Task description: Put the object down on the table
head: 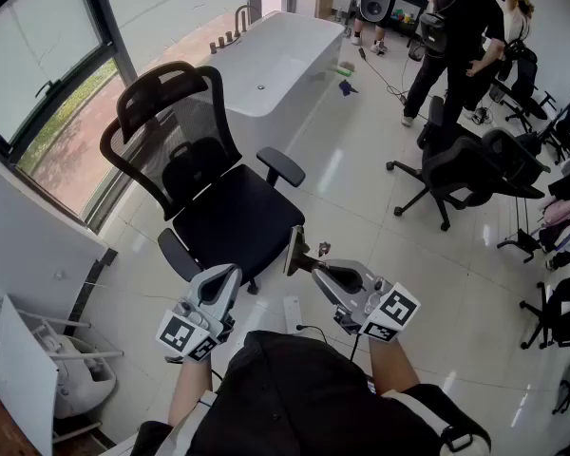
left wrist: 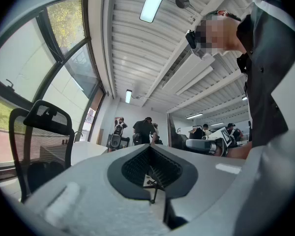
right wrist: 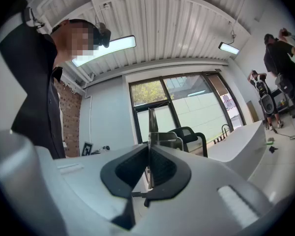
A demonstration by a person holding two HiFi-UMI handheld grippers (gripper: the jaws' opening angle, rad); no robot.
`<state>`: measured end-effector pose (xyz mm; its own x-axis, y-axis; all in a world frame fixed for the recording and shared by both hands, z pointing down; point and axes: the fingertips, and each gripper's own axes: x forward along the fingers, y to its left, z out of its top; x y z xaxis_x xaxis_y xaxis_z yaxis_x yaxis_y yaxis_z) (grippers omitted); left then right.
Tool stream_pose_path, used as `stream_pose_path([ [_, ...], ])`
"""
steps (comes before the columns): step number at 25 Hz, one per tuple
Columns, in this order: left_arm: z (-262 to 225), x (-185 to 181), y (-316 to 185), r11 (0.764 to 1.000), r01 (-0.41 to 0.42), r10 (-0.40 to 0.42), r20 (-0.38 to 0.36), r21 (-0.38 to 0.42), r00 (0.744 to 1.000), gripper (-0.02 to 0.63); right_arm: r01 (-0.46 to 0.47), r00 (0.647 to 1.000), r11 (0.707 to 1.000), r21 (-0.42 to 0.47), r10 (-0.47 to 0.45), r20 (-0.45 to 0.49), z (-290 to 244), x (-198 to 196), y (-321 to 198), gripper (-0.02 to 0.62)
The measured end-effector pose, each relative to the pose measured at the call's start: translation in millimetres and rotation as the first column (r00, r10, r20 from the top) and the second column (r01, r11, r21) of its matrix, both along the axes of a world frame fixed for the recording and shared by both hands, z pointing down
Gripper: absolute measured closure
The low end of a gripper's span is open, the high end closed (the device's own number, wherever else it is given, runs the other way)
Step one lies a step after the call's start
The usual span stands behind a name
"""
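Note:
My right gripper is held level in front of my chest, shut on a thin flat metal object that stands upright on edge beyond the jaws. In the right gripper view the object rises from between the closed pads as a narrow strip with a grey metal part beside it. My left gripper is held beside it at the left, tilted slightly up. Its jaws meet at the tip with nothing between them. No table shows in any view.
A black mesh office chair stands right ahead of the grippers. Behind it is a white bathtub. More black chairs and standing people fill the right side. Windows run along the left, and a white rack stands at lower left.

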<state>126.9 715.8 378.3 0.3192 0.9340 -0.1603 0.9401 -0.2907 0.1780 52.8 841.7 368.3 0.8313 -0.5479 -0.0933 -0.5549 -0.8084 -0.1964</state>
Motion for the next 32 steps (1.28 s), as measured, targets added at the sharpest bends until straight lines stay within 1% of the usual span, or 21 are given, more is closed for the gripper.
stream_pose_path([
  [5,1,-8,12,1.000,-0.009,0.009,-0.001,0.018,1.000,0.607,-0.016,1.000,1.000,0.000,0.016,0.023,4,-10,15,0.586],
  [8,6,-12,13,1.000,0.007,-0.008,0.011,0.028,1.000,0.607,-0.007,1.000,1.000,-0.003,0.007,0.026,6,-14,20,0.586],
  [15,7,-25,-2,0.993,0.114,-0.115,0.024,0.038,0.993,0.607,0.102,0.994,0.995,-0.015,-0.102,0.035,10,-14,16,0.586],
  [18,8,-35,-14,0.983,0.176,-0.177,0.036,0.045,0.984,0.607,0.153,0.987,0.988,-0.027,-0.151,0.051,17,-15,13,0.586],
  [21,13,-46,-30,0.966,0.255,-0.257,0.057,0.049,0.965,0.607,0.206,0.977,0.979,-0.002,-0.205,0.064,23,-17,10,0.586],
  [23,15,-54,-40,0.949,0.311,-0.314,0.058,0.058,0.948,0.607,0.242,0.967,0.970,0.013,-0.243,0.075,26,-17,6,0.586],
  [27,14,-72,-67,0.896,0.437,-0.441,0.034,0.077,0.897,0.607,0.341,0.938,0.940,0.007,-0.340,0.071,26,-19,-9,0.586],
  [29,13,-82,-78,0.873,0.481,-0.484,0.021,0.074,0.875,0.607,0.383,0.921,0.924,0.006,-0.383,0.073,26,-16,-18,0.586],
  [32,14,-98,-89,0.846,0.529,-0.531,0.027,0.062,0.847,0.607,0.435,0.897,0.900,-0.002,-0.434,0.082,29,-14,-34,0.586],
])
